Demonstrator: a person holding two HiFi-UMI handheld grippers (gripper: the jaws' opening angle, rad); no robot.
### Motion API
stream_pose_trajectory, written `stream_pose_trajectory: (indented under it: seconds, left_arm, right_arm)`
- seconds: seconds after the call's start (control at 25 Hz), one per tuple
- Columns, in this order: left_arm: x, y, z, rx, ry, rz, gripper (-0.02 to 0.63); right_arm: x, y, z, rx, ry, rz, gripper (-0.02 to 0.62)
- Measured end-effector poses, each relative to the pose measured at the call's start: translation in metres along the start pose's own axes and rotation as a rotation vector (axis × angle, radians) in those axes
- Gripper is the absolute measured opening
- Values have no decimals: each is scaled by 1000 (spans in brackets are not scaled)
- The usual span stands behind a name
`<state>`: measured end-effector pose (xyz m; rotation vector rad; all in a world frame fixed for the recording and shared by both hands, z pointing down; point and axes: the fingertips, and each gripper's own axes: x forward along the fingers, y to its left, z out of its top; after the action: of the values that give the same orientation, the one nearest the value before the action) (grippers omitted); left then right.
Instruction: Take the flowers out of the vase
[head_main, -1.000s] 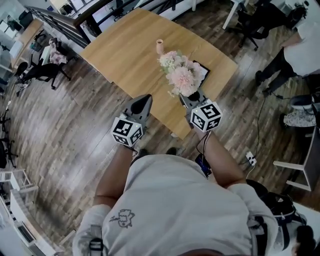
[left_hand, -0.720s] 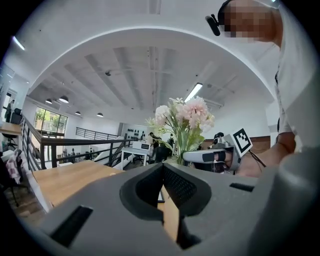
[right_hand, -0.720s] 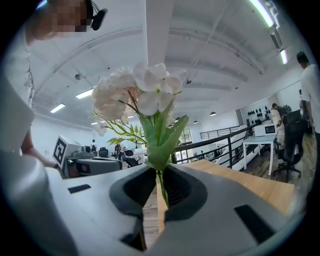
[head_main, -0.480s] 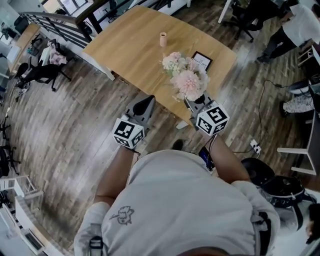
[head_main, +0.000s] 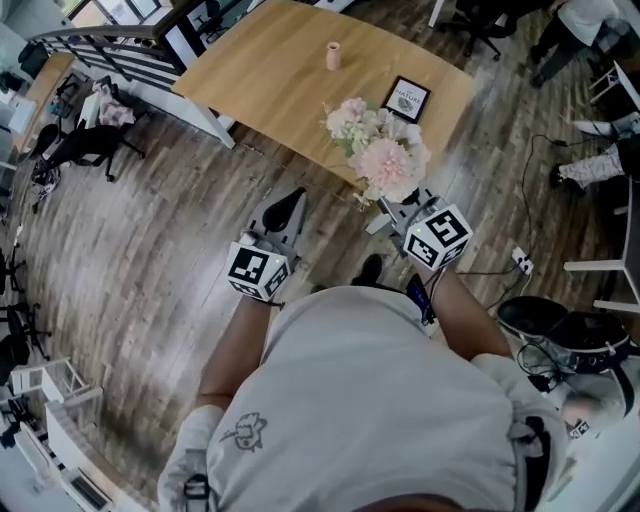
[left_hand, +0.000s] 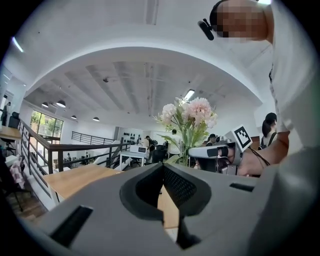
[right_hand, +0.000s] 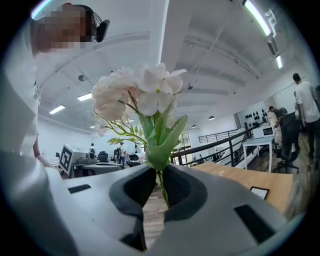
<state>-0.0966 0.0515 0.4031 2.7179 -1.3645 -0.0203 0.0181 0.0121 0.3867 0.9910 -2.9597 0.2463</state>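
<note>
My right gripper (head_main: 393, 203) is shut on the green stems of a bunch of pink and white flowers (head_main: 380, 145), held upright off the near edge of the wooden table (head_main: 270, 85). In the right gripper view the stems (right_hand: 162, 186) are pinched between the pads, with the blooms (right_hand: 137, 92) above. The small tan vase (head_main: 333, 56) stands on the table's far side, away from both grippers. My left gripper (head_main: 289, 201) is shut and holds nothing, level beside the right one over the floor. From the left gripper (left_hand: 161, 174) view the flowers (left_hand: 189, 114) show to the right.
A black picture frame (head_main: 405, 98) lies on the table near the flowers. A metal railing (head_main: 130, 55) runs left of the table. Office chairs (head_main: 85, 140) stand at the left, other people (head_main: 580, 20) at the top right. Cables and a power strip (head_main: 520, 262) lie on the wood floor.
Both grippers and the flowers have drawn back from the table, which now sits farther up the head view. The flowers have come off the tabletop to past its near edge.
</note>
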Motion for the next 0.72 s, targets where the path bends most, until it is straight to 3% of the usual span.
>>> stream_pose_trajectory:
  seconds: [0.44,0.72]
  left_arm:
    - [-90,-25,-16,41,2,-61,5]
    - [-105,-21,-19,8,10,-56,5]
  right_arm:
    - [-38,85,-38,-24,-3,-6,49]
    - [-44,94,-43,-5,8,-49,49]
